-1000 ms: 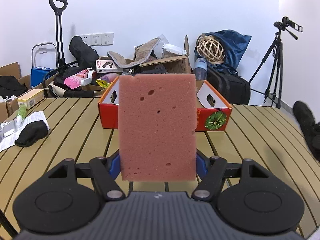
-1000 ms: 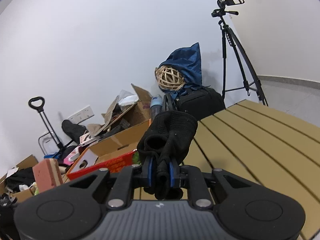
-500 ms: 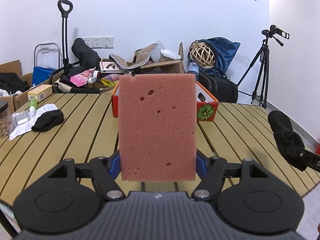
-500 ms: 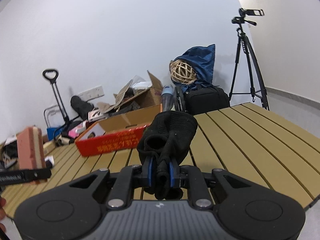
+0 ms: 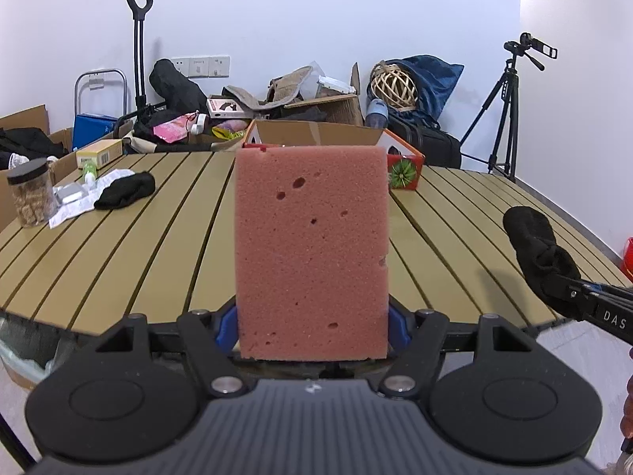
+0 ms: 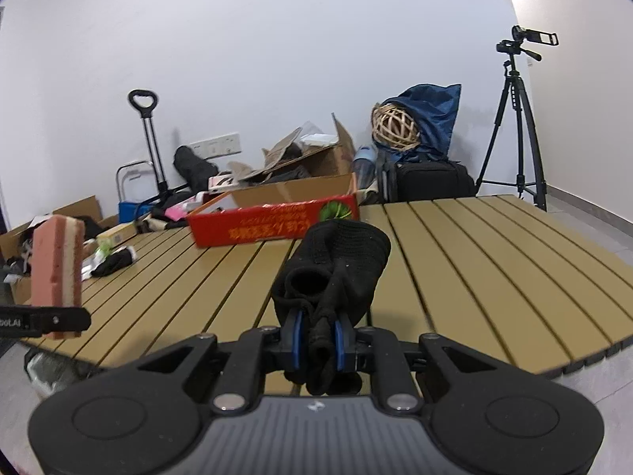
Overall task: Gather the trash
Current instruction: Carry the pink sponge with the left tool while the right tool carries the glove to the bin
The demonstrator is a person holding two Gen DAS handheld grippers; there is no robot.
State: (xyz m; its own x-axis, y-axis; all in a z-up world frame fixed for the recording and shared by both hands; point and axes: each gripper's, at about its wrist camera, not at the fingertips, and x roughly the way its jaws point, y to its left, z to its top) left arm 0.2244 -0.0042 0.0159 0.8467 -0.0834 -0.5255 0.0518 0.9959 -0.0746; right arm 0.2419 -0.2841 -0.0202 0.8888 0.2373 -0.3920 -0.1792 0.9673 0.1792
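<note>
Above the slatted table (image 5: 455, 213), left gripper (image 5: 312, 328) clamps sponge (image 5: 311, 253), "DAS"-lettered right gripper (image 6: 318, 340) clamps glove (image 6: 340, 261).

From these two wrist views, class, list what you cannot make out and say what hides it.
- Left wrist view: the red box is mostly hidden behind the pink sponge.
- Right wrist view: the box's contents are screened by its wall.
- Both views: any bin for the trash is cut off below the table edge.
- Print on the paper is too small.

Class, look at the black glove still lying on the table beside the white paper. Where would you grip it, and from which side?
Grip the black glove across its raised middle, coming from above. It lies flat and limp on the table, partly over the white paper, so a side approach would likely push it along.
</note>
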